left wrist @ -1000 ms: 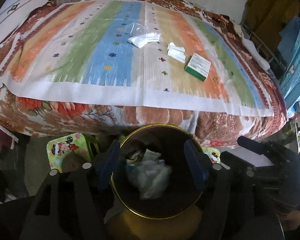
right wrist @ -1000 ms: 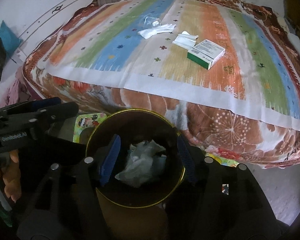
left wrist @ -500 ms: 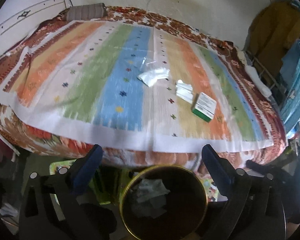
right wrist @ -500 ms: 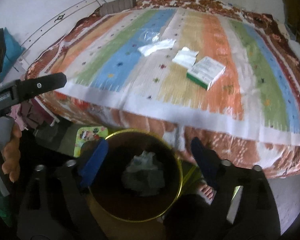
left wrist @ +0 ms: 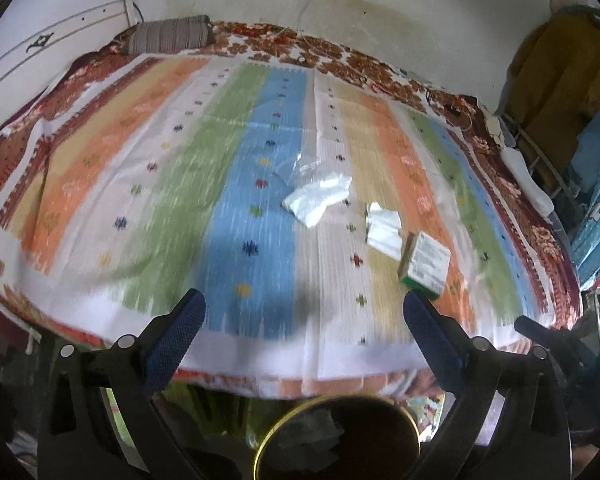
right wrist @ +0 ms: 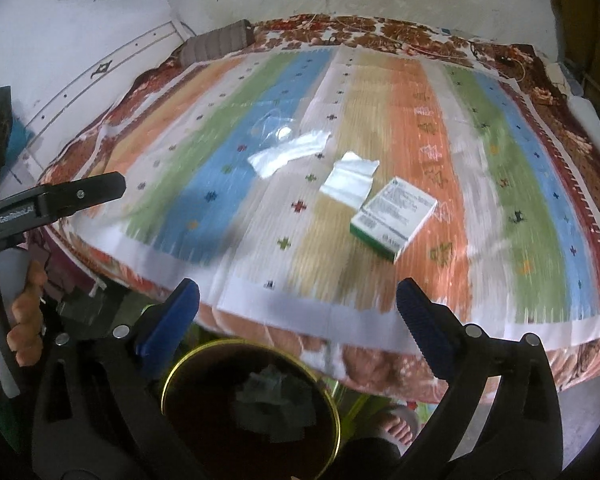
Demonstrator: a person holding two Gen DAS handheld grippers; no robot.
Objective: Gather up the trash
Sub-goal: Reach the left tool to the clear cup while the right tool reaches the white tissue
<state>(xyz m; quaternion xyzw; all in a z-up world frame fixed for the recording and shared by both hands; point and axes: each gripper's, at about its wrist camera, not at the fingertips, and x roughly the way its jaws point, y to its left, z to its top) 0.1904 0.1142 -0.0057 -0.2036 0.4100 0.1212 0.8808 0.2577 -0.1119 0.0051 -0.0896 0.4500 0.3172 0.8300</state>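
A bed covered by a striped cloth (left wrist: 204, 184) of orange, green, blue, white and tan bands fills both wrist views, its floral red-brown blanket (right wrist: 532, 364) showing along the near edge. Below the bed edge stands a dark round bin with a gold rim (right wrist: 250, 408), holding crumpled pale paper (right wrist: 276, 400). The left gripper (left wrist: 304, 316) and the right gripper (right wrist: 298, 304) each hang over the near edge of the bed, blue-padded fingers (right wrist: 168, 322) spread wide apart and holding nothing. On the cloth lies a white-and-green cardboard box (right wrist: 394, 218); just beside it, on the tan band, lies a folded white paper wrapper (right wrist: 350, 182). Farther back a crumpled white tissue (left wrist: 318, 200) rests at the blue band's edge, with a clear plastic film (right wrist: 274, 128) touching its far side.
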